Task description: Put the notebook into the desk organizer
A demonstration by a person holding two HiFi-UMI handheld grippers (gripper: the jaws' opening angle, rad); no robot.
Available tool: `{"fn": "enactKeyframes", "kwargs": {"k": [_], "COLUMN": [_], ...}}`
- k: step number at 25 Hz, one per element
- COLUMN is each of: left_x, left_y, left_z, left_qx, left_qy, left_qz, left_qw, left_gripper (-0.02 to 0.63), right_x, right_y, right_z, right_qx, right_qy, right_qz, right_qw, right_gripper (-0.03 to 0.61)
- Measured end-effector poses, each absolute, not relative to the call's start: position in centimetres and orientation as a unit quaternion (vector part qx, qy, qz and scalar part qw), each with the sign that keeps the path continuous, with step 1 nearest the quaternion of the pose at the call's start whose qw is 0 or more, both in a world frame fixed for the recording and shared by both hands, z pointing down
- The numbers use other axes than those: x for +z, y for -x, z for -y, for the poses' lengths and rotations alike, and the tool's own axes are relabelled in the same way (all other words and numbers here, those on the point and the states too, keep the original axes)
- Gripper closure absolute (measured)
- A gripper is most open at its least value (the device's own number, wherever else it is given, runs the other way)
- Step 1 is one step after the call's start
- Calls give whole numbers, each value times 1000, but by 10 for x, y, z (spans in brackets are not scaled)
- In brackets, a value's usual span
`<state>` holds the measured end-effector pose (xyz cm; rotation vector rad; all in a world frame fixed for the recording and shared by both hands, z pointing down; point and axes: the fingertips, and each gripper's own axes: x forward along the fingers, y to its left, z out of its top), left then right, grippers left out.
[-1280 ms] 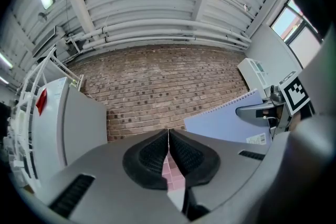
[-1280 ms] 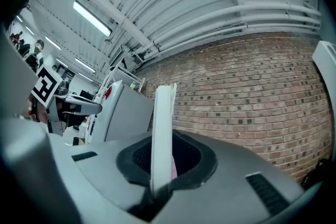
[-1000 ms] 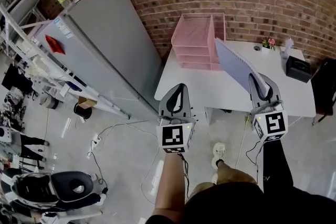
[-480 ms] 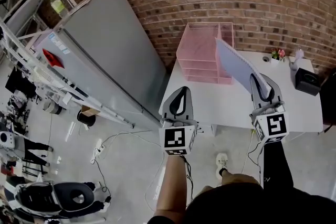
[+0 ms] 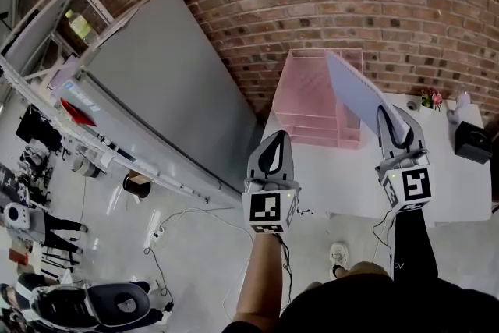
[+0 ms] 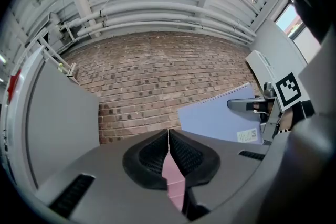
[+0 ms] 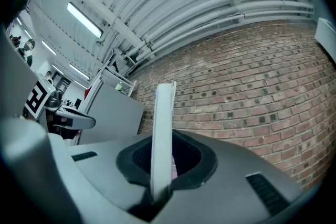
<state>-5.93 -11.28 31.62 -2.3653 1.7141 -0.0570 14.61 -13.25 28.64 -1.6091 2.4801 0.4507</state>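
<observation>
Right gripper: jaws clamped on the lower edge of the notebook, which stands upright ahead of them. Left gripper: jaws together, empty. The notebook is not yet in the pink desk organizer just beyond; insertion remains. No obstruction between; a grey panel leans far left.

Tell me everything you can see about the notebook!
The notebook is thin, with a pale lilac-blue cover, a wire spiral along one edge and a small white sticker near one corner. It is shut and tilted up in the air, pinched at one edge by the right gripper, near the pink desk organizer.
</observation>
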Motion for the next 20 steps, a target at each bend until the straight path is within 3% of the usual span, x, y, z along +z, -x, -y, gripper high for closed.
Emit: {"fn": "enactKeyframes", "kwargs": {"k": [20], "left_x": [319], "left_y": [64], "left_z": [197], "left_qx": [-15], "left_qy": [802], "left_qz": [-588], "left_qw": [101], "left_gripper": [594], "right_x": [285], "right_y": [-135], "right_z": [223], "right_qx": [143], "right_qy": [528], "right_qz": [-833], "right_qw": [84], "right_gripper": [537]}}
